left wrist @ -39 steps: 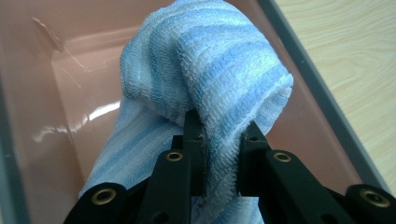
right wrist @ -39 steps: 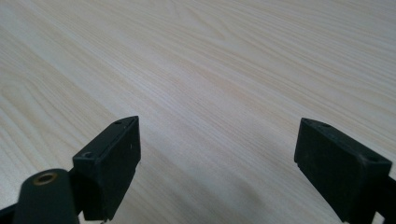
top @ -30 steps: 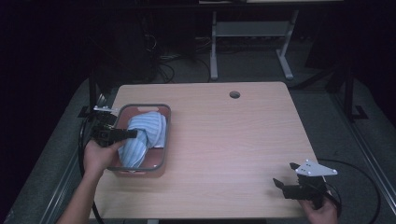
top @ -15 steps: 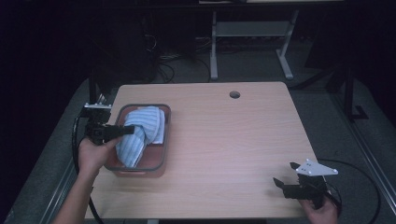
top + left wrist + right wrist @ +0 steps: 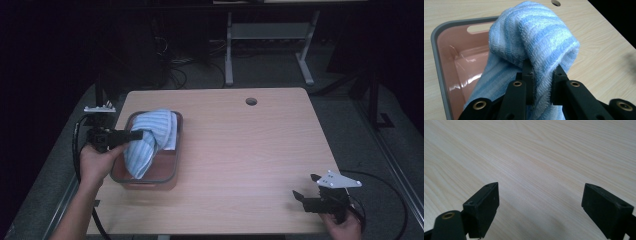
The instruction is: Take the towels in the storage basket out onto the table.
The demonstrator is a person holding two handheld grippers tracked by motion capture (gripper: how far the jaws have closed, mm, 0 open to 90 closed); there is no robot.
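Observation:
A blue and white striped towel [image 5: 150,140] hangs partly lifted out of a pink bin with a grey rim [image 5: 172,172] at the table's left. My left gripper [image 5: 139,135] is shut on a fold of the towel [image 5: 541,50], jaws pinching the cloth above the bin [image 5: 439,50]. The towel's lower end still drapes inside the bin. My right gripper [image 5: 306,187] rests near the table's front right corner, open, its jaws wide apart over bare wood [image 5: 540,195] with nothing between them.
The light wooden table [image 5: 250,150] has a round cable hole [image 5: 251,101] at the back. A metal stand [image 5: 270,35] and cables sit on the dark floor behind. A cable trails from each gripper off the table's sides.
My left gripper has risen with the towel, drawing more of the cloth up out of the bin. The right gripper has stayed where it was.

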